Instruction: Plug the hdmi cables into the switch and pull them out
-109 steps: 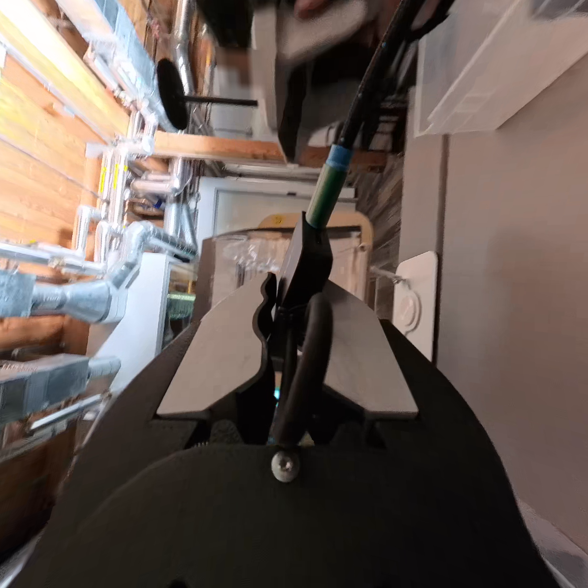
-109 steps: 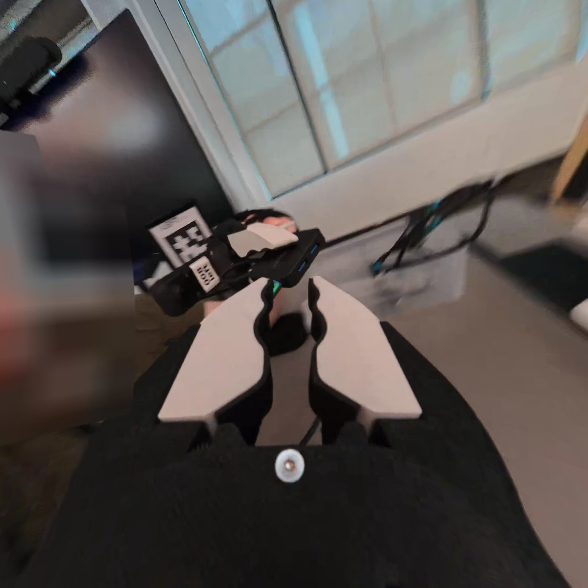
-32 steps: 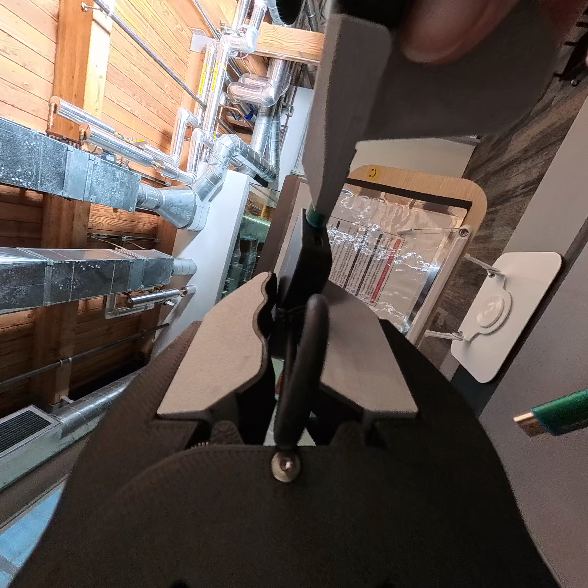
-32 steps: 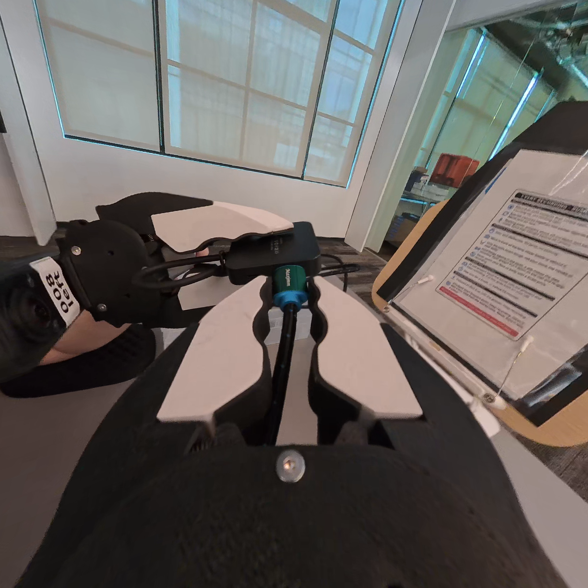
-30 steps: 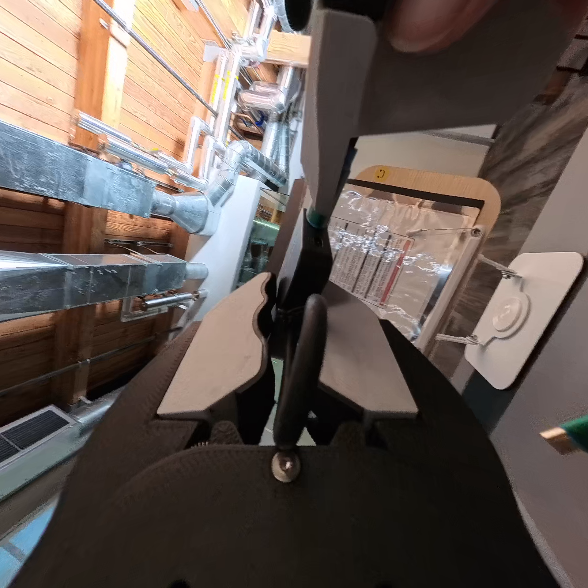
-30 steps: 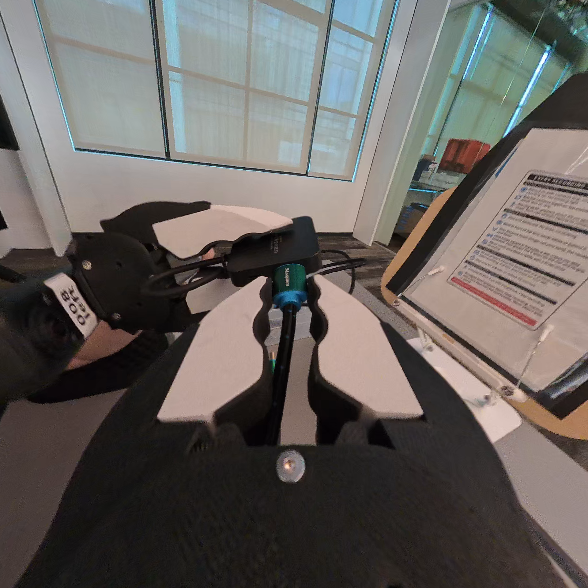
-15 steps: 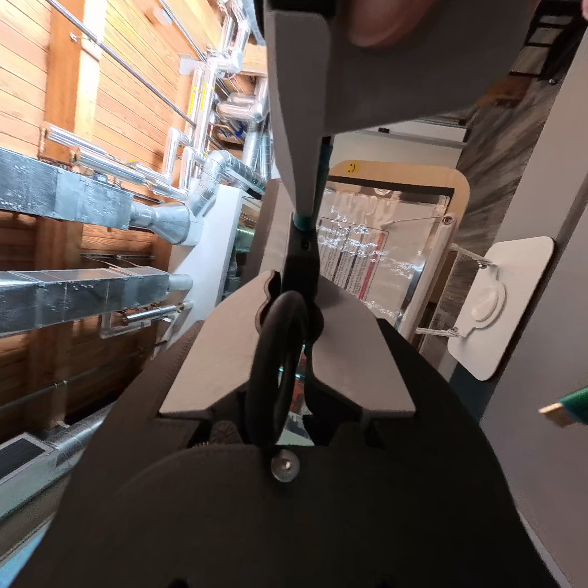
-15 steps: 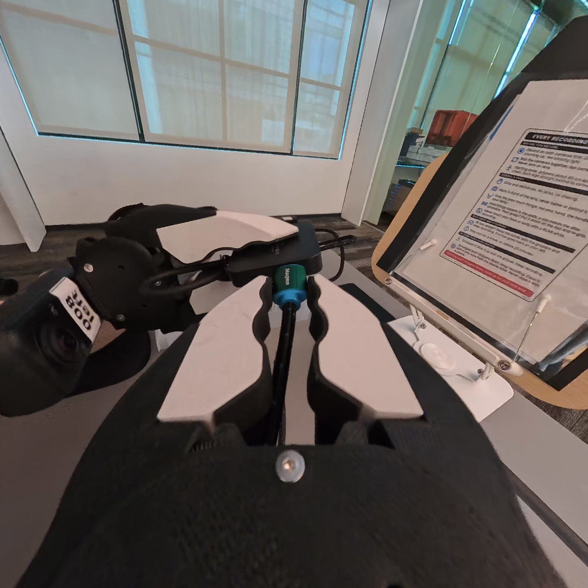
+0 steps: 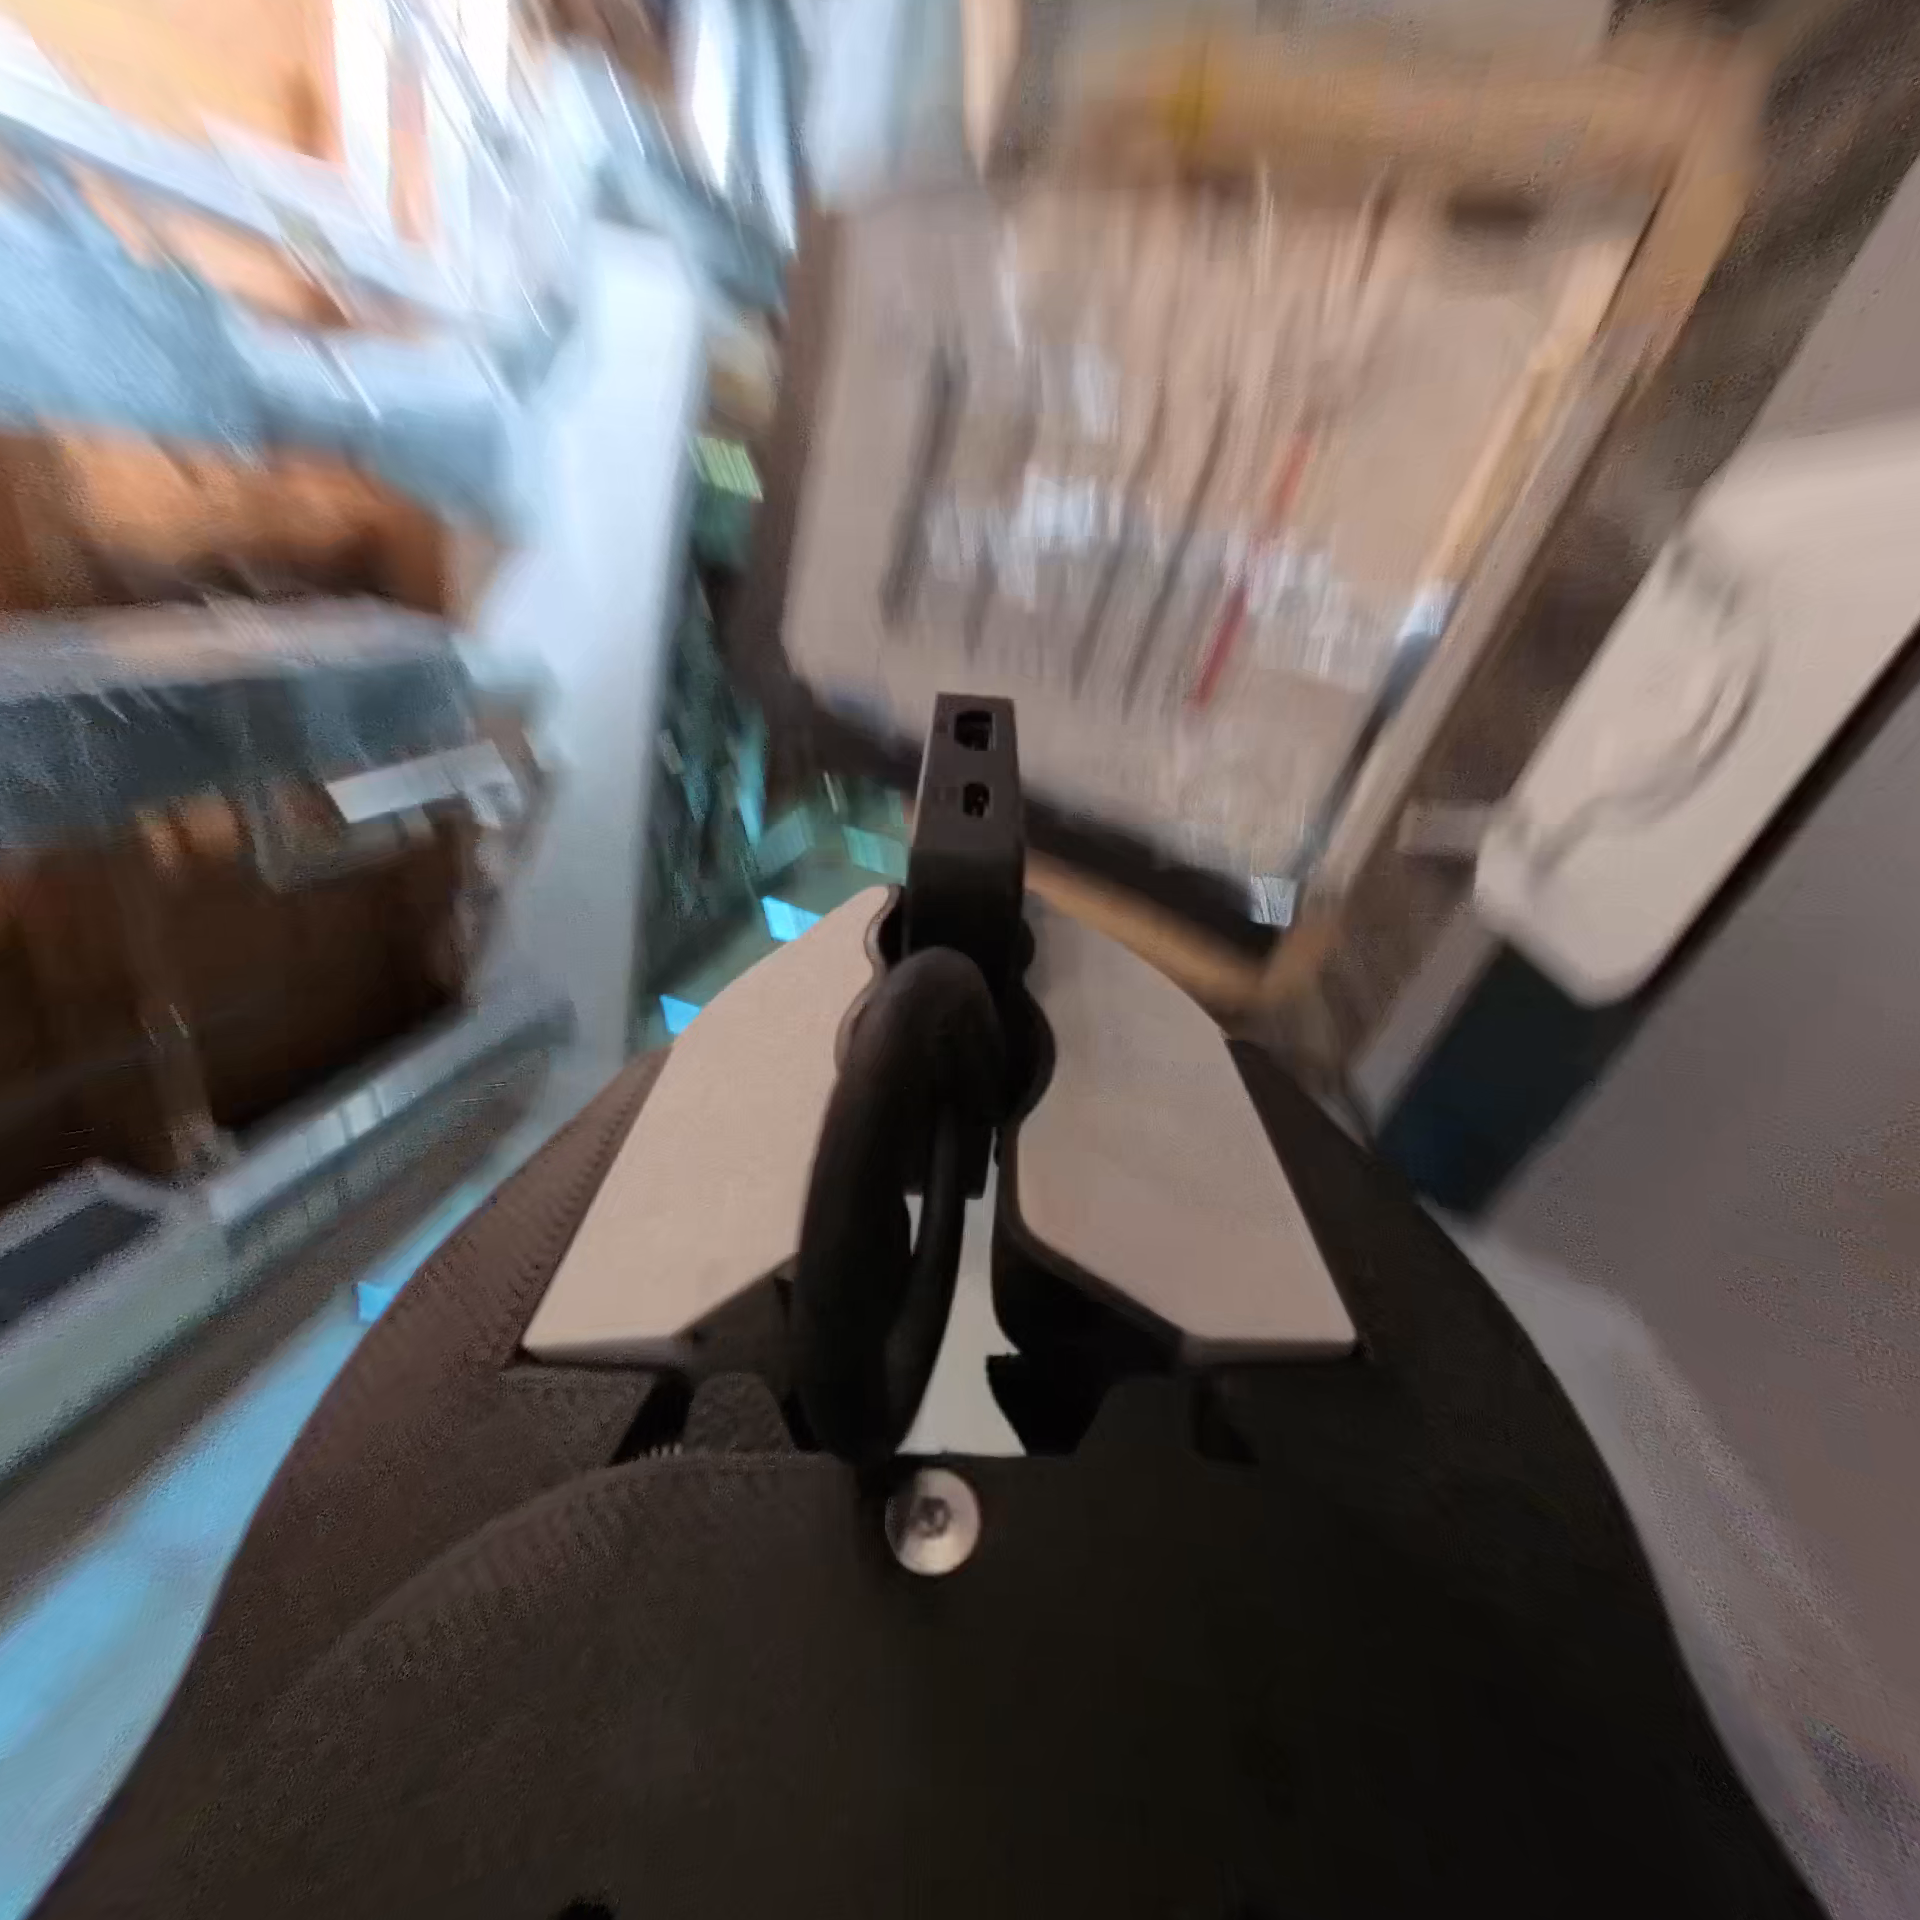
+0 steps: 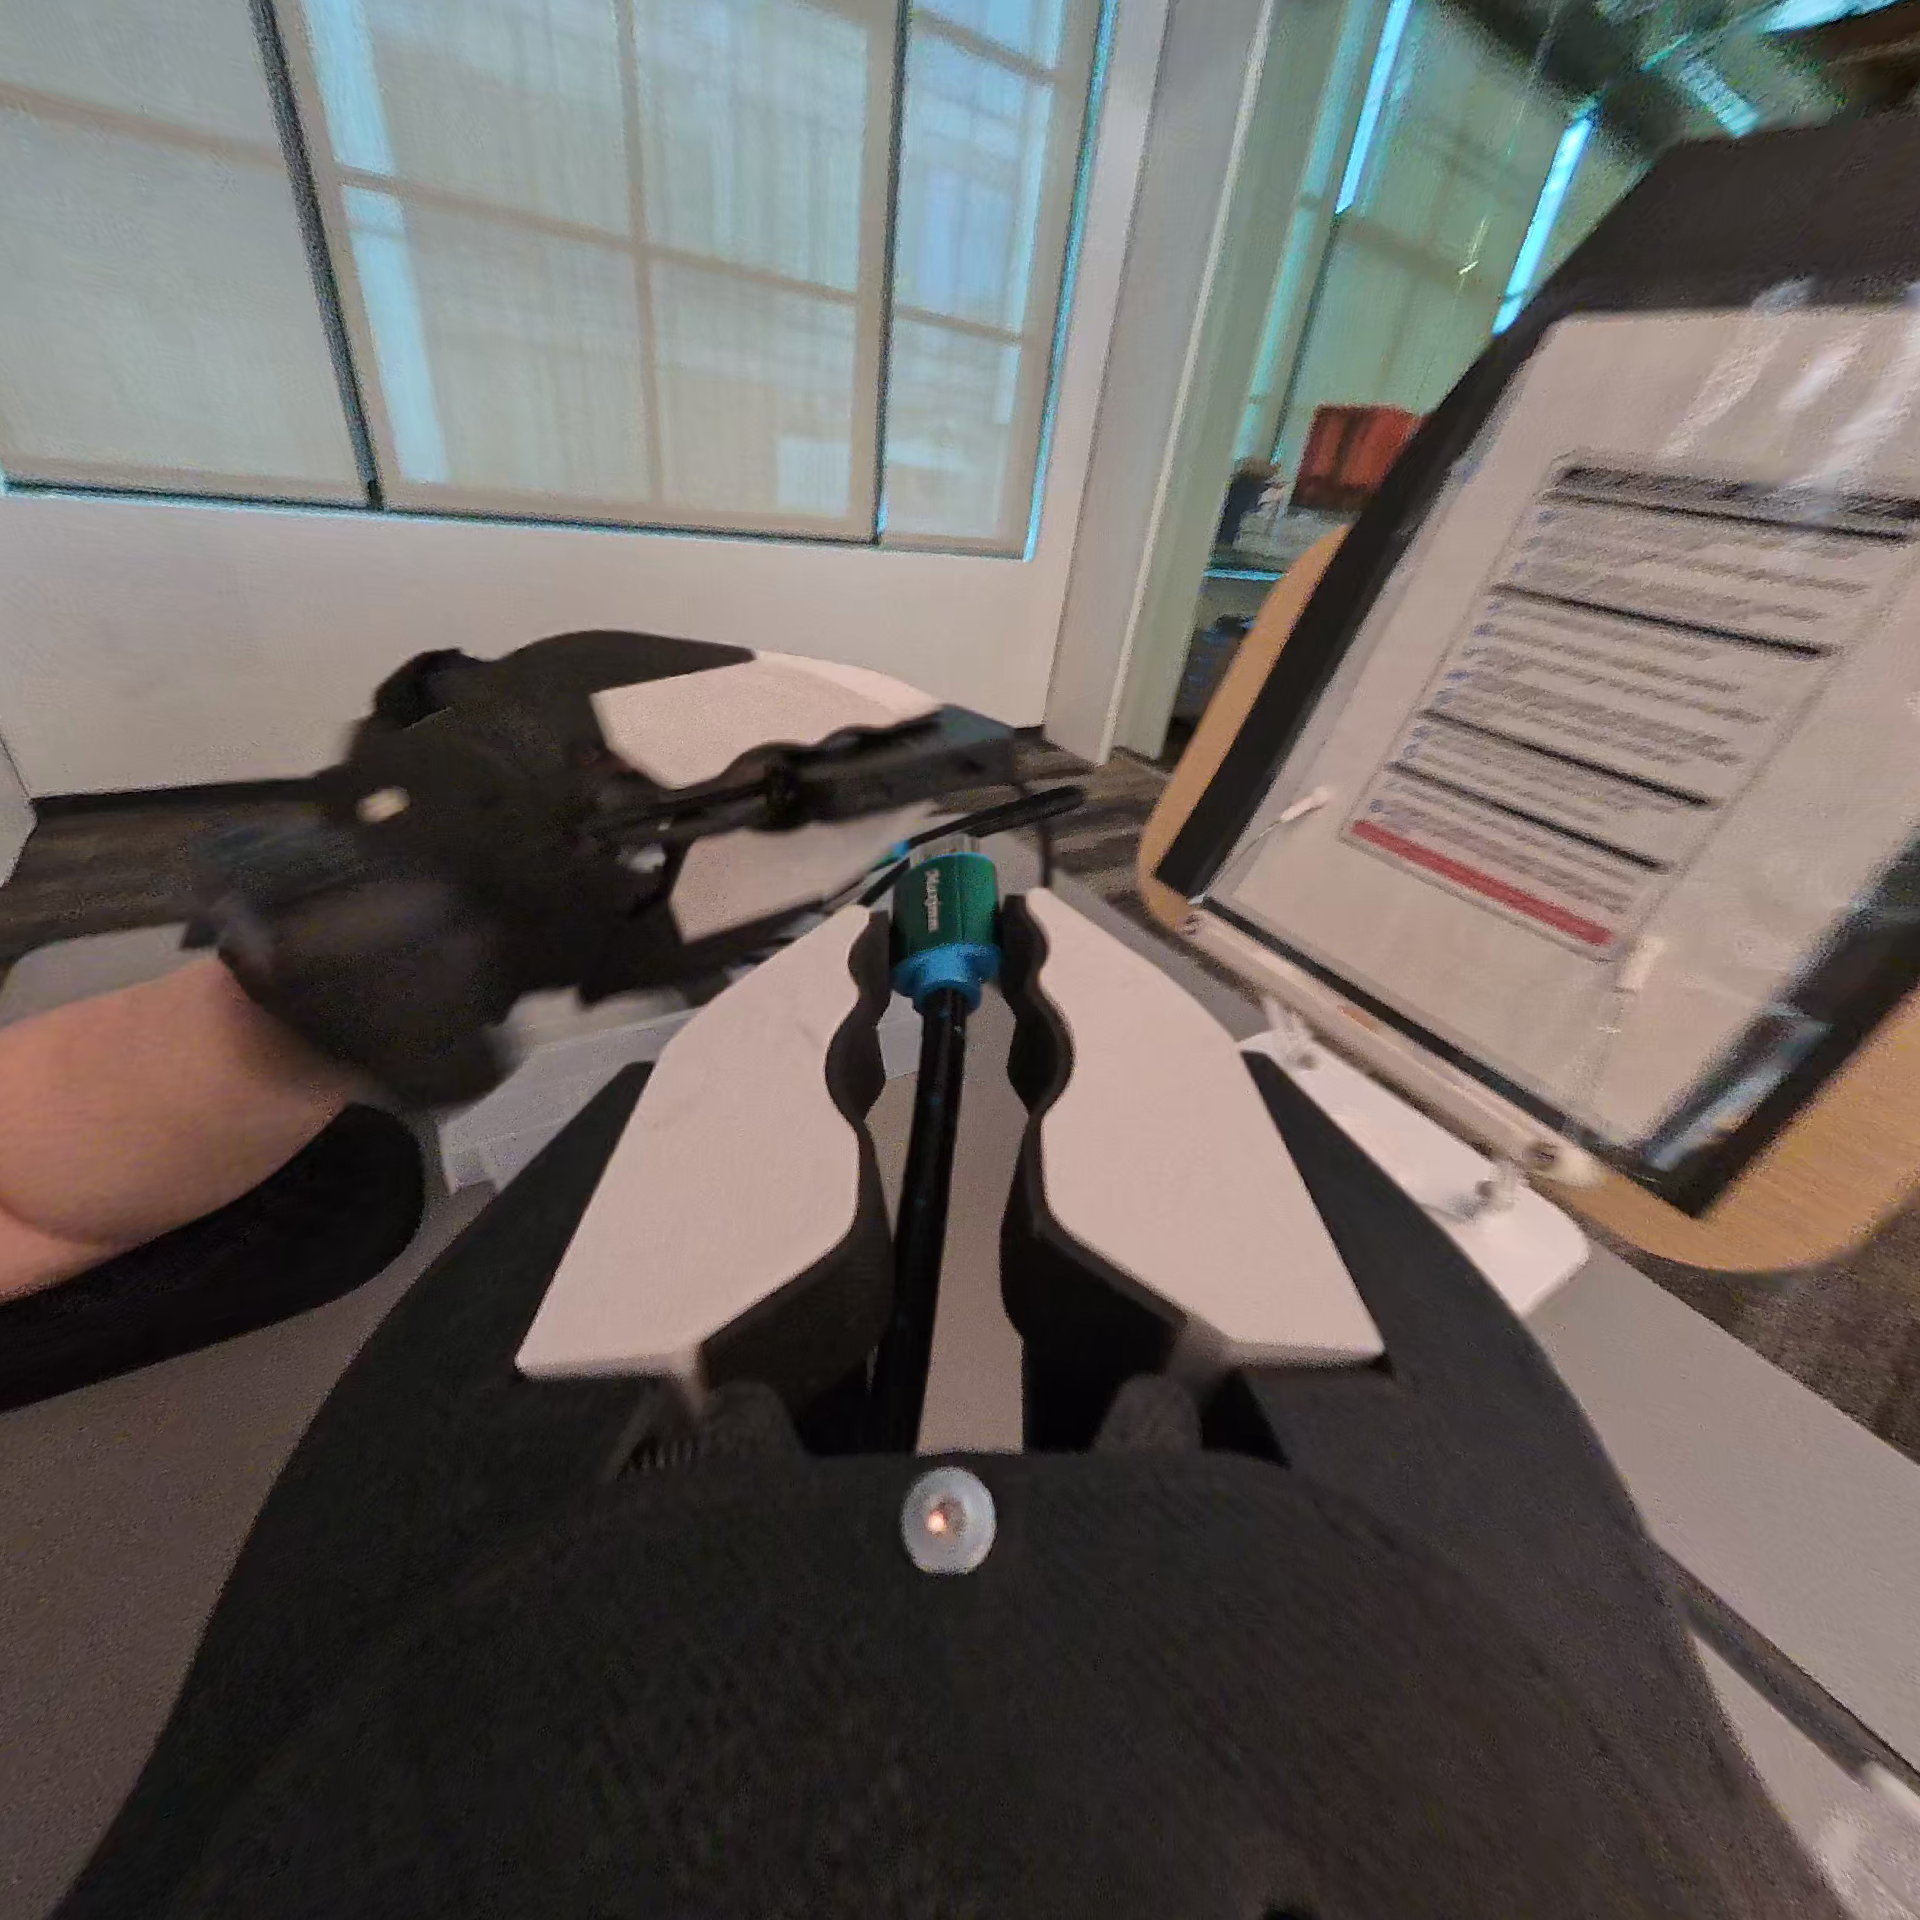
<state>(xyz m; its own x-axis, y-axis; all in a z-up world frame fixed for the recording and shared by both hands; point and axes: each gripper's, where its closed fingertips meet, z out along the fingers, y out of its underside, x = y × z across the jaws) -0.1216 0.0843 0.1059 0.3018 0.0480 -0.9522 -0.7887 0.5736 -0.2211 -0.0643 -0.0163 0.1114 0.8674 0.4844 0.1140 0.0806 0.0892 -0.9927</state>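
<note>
My left gripper (image 9: 954,925) is shut on the black HDMI switch (image 9: 968,821), held on edge in the air, its end face with two empty ports toward the camera. The switch's own black cable (image 9: 883,1174) loops back between the fingers. My right gripper (image 10: 940,914) is shut on a green and blue HDMI plug (image 10: 943,914) with its black cable (image 10: 925,1164) running back between the fingers. In the right wrist view the left gripper (image 10: 831,769) holds the switch (image 10: 914,758) up and to the left, apart from the plug.
A grey table (image 10: 1683,1455) lies below. A wooden board with a clear-covered printed sheet (image 10: 1662,727) stands at the right on a white base (image 10: 1455,1174). A person's forearm (image 10: 125,1122) is at the left. Windows are behind. The left wrist view is blurred by motion.
The plug has come out of the switch. The right gripper is gone from the left wrist view and the switch's ports show empty. The left gripper is moving fast.
</note>
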